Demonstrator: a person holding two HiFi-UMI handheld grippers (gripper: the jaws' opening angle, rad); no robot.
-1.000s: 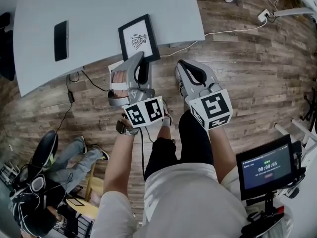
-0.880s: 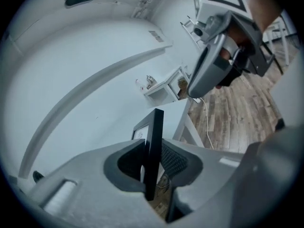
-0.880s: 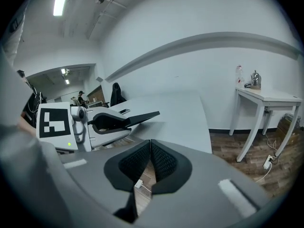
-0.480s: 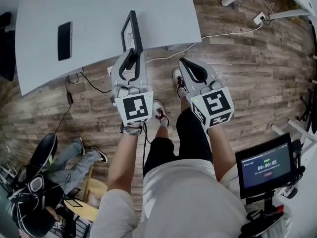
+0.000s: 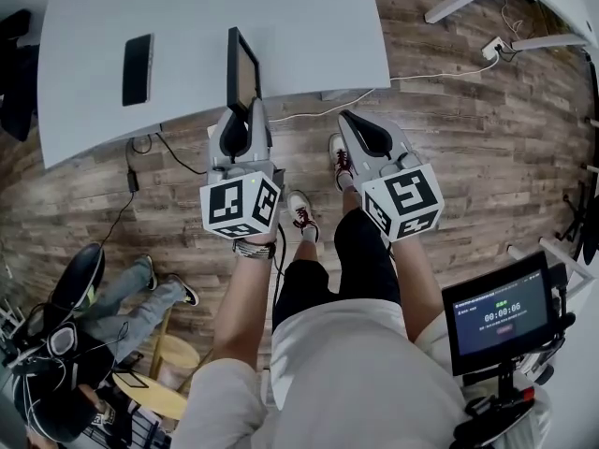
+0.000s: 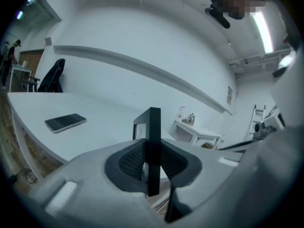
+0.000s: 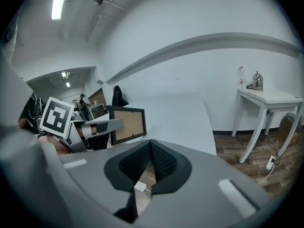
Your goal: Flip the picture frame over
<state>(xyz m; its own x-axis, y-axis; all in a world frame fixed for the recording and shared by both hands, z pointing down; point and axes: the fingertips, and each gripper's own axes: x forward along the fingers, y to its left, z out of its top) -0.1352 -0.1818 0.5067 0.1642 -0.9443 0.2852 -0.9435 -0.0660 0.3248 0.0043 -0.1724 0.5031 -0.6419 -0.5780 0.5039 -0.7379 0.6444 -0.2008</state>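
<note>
Moved since the earlier frames: black rectangular picture frame, formerly flat and picture-up, now stands on its long edge. The left hand-held gripper has rolled over with it. The right hand-held gripper is unchanged.

Head view.
- Pale grey table: the landmark.
- Picture frame: upright at the table's near edge, its near end in the left hand-held gripper.
- Black slab phone: flat on the table, well apart from the frame, on its left.
- Right hand-held gripper: off the table, over the wooden plank floor just beyond the near edge.

Left gripper view.
- Frame rim seen edge-on between the ribbed pads, both pressing it; the jaws are closing on it.
- Bare table top between frame and phone.

Right gripper view.
- Jaws together with nothing between them; floor shows below.
- The frame's brown backing faces this side, so the picture faces the phone side.

Step in hand, judged: the flip is about half done.
- Keep rolling the same way.
- Hold the clamp firm until the rim lies flat.
- Lower the frame rather than drop it.

Edges and room, judged:
- The bare table on the phone side looks ample for the frame to land picture-down.
- The held end sits at the table's near edge, so set it down inward of that edge.
- The right hand-held gripper is clear of the swing.
</note>
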